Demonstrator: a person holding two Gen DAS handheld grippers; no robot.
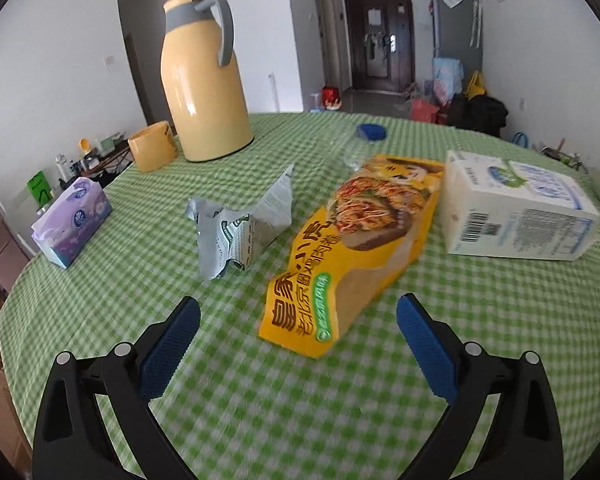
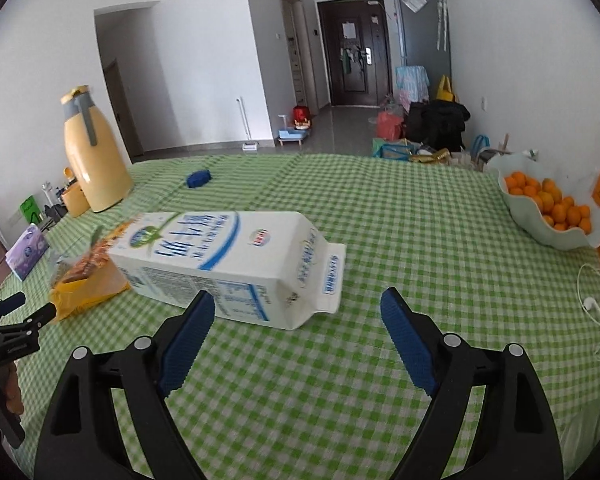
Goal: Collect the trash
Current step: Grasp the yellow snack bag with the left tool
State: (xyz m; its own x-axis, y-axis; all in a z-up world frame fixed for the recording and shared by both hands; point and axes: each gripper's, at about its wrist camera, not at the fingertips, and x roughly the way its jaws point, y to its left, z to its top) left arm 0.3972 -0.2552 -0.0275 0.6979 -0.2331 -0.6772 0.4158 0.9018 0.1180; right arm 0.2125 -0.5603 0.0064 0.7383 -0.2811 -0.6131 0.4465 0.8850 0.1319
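— Tongs first: how wide?
— Both pairs stand wide apart and empty. Left tongs (image 1: 298,314) hover over the table (image 1: 260,400), just short of the yellow snack wrapper (image 1: 348,248); right tongs (image 2: 298,310) face the milk carton (image 2: 228,258), one blue pad just before its side, not pressing.
— How do they lie?
— Carton on its side, long axis running left to right, gabled top toward the right. Wrapper flat, slanting from near left to far right, beside the crumpled foil pack (image 1: 240,224).
— Writing?
— Chinese characters on both; carton print is blurred.
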